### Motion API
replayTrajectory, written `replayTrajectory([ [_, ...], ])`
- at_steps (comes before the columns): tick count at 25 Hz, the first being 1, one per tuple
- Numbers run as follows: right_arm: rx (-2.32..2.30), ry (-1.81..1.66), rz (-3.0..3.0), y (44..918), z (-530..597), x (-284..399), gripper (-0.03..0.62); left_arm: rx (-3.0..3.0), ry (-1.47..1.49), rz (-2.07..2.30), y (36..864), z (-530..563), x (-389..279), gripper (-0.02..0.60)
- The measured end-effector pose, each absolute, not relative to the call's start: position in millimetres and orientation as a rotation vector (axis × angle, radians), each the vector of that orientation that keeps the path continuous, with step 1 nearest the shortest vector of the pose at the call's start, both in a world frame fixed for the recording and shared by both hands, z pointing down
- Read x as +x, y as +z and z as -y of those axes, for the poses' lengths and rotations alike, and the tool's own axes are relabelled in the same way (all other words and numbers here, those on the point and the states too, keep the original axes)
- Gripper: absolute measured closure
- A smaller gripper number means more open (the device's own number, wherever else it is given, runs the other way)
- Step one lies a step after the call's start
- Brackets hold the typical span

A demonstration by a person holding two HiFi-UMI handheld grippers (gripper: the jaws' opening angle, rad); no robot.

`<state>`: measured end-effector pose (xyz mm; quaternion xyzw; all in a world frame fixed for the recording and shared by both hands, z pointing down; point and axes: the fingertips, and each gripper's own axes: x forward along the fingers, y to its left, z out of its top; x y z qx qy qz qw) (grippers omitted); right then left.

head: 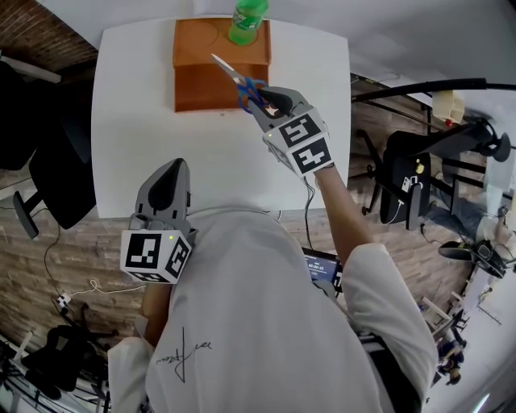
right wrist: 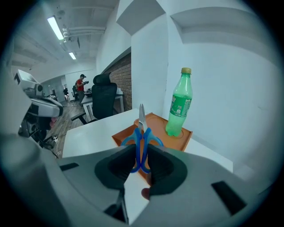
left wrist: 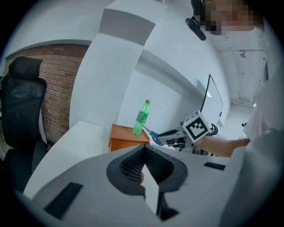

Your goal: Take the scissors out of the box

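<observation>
The right claw [head: 262, 98] clamps the scissors [head: 232, 73] by their blue handles above the box's [head: 201, 85] near edge — a loose pinch could drop them back in, or the blades could clip the far bottle [head: 247, 20] — while the left claw [head: 169, 173] rests closed.

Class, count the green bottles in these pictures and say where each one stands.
1. The green bottle stands in the orange box at the white table's far edge; the box interior is partly hidden.
</observation>
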<state>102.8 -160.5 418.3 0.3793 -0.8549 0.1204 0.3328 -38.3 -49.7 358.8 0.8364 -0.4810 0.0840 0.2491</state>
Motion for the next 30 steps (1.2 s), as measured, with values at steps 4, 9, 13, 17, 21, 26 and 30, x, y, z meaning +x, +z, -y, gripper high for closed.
replayTrajectory([
  [4, 1.007, 0.316, 2.246, 413, 156, 105, 0.500, 2.283, 0.230, 1.311, 358, 49, -35, 0.574],
  [9, 1.042, 0.294, 2.270, 403, 154, 109, 0.500, 2.294, 0.228, 1.314, 355, 50, -32, 0.574],
  [13, 1.058, 0.278, 2.297, 394, 151, 111, 0.500, 2.297, 0.230, 1.311, 354, 49, -29, 0.574],
  [17, 1.066, 0.269, 2.311, 390, 145, 111, 0.500, 2.279, 0.220, 1.327, 356, 46, -31, 0.574],
  [21, 1.079, 0.261, 2.319, 387, 138, 110, 0.500, 2.279, 0.218, 1.329, 356, 44, -34, 0.574],
  [26, 1.098, 0.264, 2.331, 383, 130, 110, 0.500, 2.280, 0.217, 1.320, 358, 43, -34, 0.574],
  [30, 1.119, 0.268, 2.334, 380, 124, 114, 0.500, 2.281, 0.213, 1.321, 359, 42, -33, 0.574],
])
